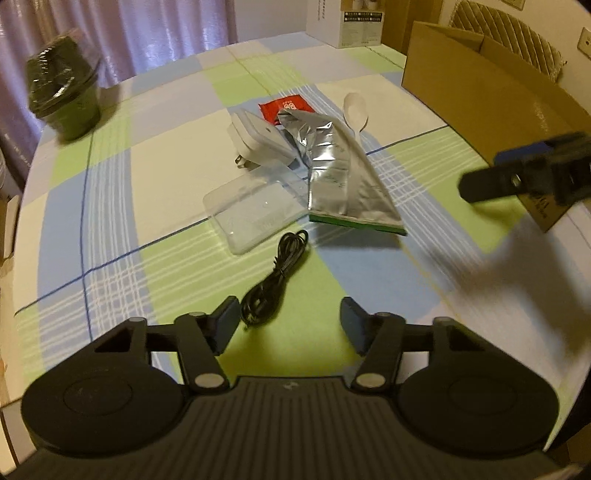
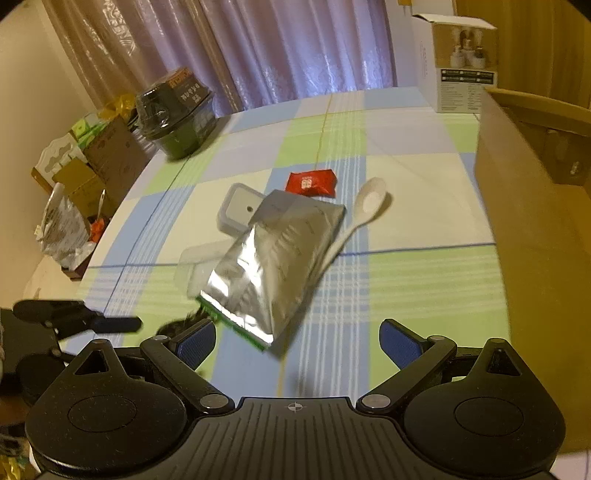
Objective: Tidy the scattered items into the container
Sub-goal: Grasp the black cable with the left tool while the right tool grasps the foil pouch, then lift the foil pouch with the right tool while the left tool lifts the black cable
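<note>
A silver foil pouch [image 1: 341, 177] [image 2: 273, 254] lies mid-table over a white charger [image 1: 260, 140] [image 2: 240, 210], a red packet [image 1: 284, 107] [image 2: 312, 182], a clear plastic case [image 1: 251, 214] [image 2: 192, 264] and a white spoon [image 1: 356, 109] [image 2: 364, 206]. A coiled black cable [image 1: 275, 277] lies just ahead of my left gripper [image 1: 290, 325], which is open and holds nothing. My right gripper [image 2: 297, 341] is open and empty, hovering short of the pouch's green edge. It also shows blurred at the right of the left wrist view as the right gripper [image 1: 517, 177]. The cardboard box [image 1: 491, 107] [image 2: 535, 229] stands at the right.
A dark wrapped bowl [image 1: 64, 90] [image 2: 175, 114] sits at the table's far left. A white printed carton [image 1: 343, 20] [image 2: 458, 59] stands at the back. Boxes and bags [image 2: 77, 192] pile up beyond the left table edge. The checked tablecloth [image 1: 147, 184] covers the table.
</note>
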A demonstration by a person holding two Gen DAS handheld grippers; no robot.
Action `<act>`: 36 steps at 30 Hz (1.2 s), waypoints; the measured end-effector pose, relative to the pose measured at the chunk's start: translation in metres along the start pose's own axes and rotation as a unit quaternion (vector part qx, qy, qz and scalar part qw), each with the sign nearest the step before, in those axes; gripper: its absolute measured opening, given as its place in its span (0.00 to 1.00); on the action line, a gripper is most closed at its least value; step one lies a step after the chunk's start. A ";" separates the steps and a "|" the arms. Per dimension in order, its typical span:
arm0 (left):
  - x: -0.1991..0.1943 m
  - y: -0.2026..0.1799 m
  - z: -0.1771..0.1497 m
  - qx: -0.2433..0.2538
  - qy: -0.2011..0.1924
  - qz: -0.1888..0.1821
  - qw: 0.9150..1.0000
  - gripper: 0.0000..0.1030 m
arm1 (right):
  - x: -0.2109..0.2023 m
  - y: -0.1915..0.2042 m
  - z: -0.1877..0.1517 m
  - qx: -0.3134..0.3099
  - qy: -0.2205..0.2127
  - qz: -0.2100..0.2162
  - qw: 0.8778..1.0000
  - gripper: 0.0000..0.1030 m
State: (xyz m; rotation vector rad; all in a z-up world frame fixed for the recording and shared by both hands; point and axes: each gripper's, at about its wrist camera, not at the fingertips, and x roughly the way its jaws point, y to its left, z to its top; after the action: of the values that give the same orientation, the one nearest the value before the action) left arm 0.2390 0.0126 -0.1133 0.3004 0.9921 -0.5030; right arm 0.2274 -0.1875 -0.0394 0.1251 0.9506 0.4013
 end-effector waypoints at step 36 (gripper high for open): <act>0.019 0.014 -0.015 -0.059 0.026 -0.007 0.998 0.18 | 0.091 0.019 0.027 0.011 0.009 -0.010 1.000 0.52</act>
State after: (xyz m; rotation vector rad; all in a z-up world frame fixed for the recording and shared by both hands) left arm 0.2441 0.0262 -0.1375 0.2028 1.0701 -0.4489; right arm 0.2911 -0.1329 -0.0881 0.1321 0.9744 0.3736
